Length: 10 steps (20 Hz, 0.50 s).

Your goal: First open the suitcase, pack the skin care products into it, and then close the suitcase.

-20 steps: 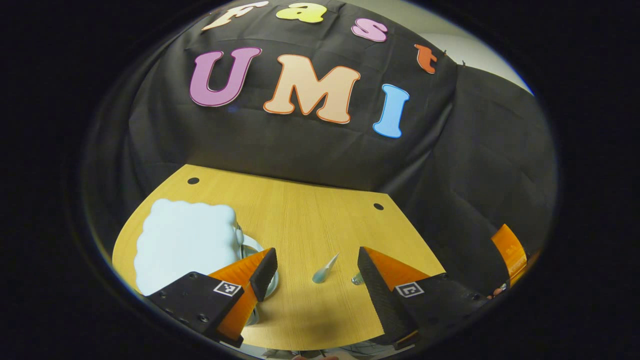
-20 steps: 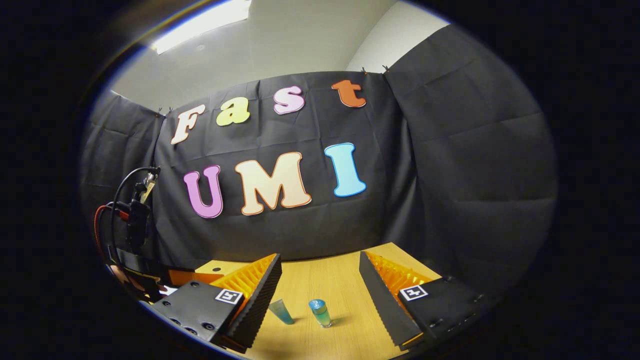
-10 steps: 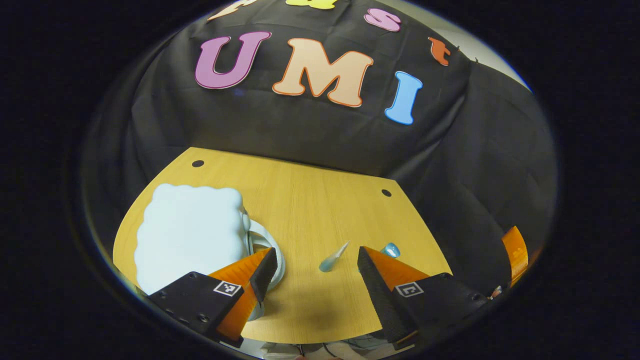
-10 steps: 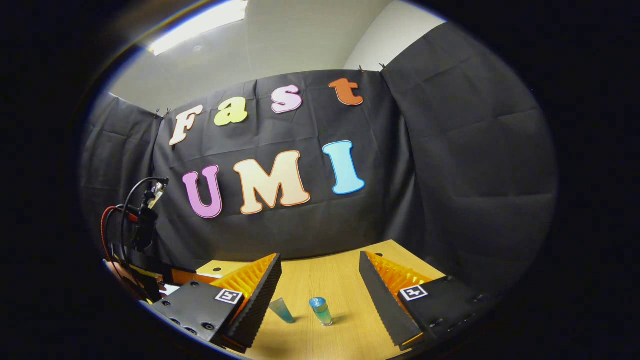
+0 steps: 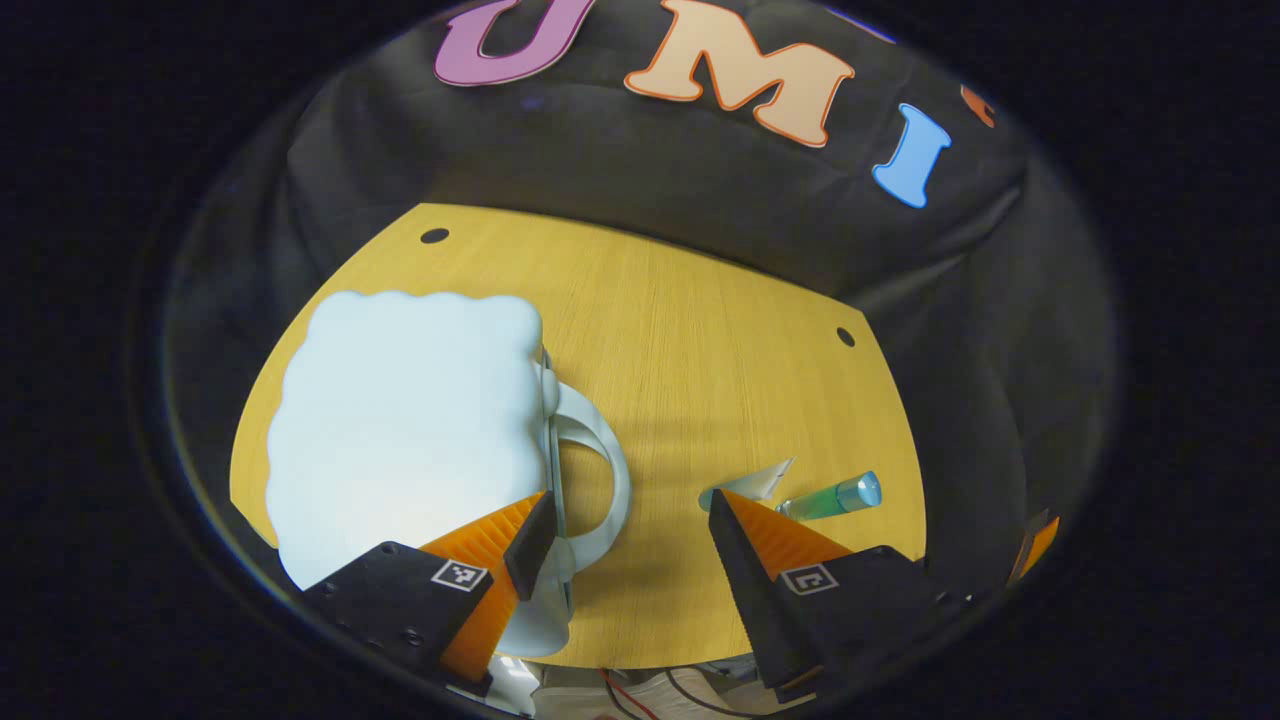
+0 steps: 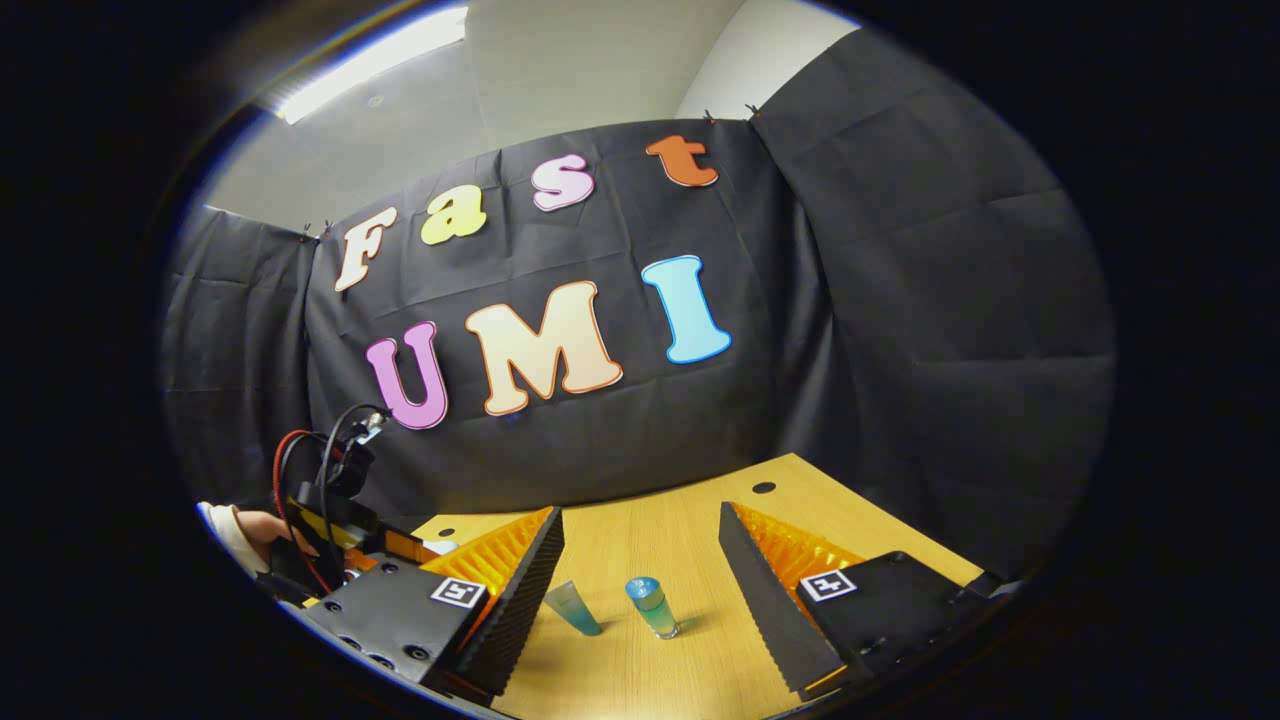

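The left gripper (image 5: 625, 515) is hanging with fingers spread apart above the white handle (image 5: 600, 470) of the pale blue suitcase (image 5: 400, 430), which is lying closed on the wooden surface (image 5: 700, 340). The right gripper (image 6: 640, 560) is hovering agape over 2 skin care products, a tube (image 6: 575, 608) and a bottle (image 6: 652, 606).

A wooden bench (image 5: 700, 330) spreads ahead of the jaws and between them, with two small dark holes (image 5: 435, 236) near its far edge. Beyond it hangs black cloth (image 6: 900, 300), with a ceiling light (image 6: 370, 62) above.
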Available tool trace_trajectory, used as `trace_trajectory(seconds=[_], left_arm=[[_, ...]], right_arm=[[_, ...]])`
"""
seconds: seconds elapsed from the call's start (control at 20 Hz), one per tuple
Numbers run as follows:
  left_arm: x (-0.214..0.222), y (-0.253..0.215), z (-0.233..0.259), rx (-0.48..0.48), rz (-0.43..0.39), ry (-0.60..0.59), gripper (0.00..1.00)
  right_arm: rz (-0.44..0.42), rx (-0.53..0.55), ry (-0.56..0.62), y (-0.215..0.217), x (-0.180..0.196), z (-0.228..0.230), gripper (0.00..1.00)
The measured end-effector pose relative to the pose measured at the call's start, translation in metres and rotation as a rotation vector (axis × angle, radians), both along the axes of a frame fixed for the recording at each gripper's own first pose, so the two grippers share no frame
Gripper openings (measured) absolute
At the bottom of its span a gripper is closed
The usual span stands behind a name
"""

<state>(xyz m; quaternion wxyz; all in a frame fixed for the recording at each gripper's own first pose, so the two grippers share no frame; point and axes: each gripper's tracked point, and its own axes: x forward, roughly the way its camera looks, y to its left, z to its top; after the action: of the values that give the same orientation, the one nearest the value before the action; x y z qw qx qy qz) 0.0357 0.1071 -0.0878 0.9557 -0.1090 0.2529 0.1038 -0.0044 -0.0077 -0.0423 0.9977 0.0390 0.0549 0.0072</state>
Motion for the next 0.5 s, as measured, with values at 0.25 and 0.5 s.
trace_trajectory(seconds=[0.25,0.5], left_arm=[[0.028,0.009,-0.018,-0.037,-0.005,0.137,0.85],[0.051,0.010,-0.040,-0.069,-0.005,0.241,0.75]], right_arm=[[0.002,-0.005,0.013,-0.002,-0.002,-0.004,0.98],[-0.003,0.000,0.032,-0.004,-0.004,-0.009,0.98]])
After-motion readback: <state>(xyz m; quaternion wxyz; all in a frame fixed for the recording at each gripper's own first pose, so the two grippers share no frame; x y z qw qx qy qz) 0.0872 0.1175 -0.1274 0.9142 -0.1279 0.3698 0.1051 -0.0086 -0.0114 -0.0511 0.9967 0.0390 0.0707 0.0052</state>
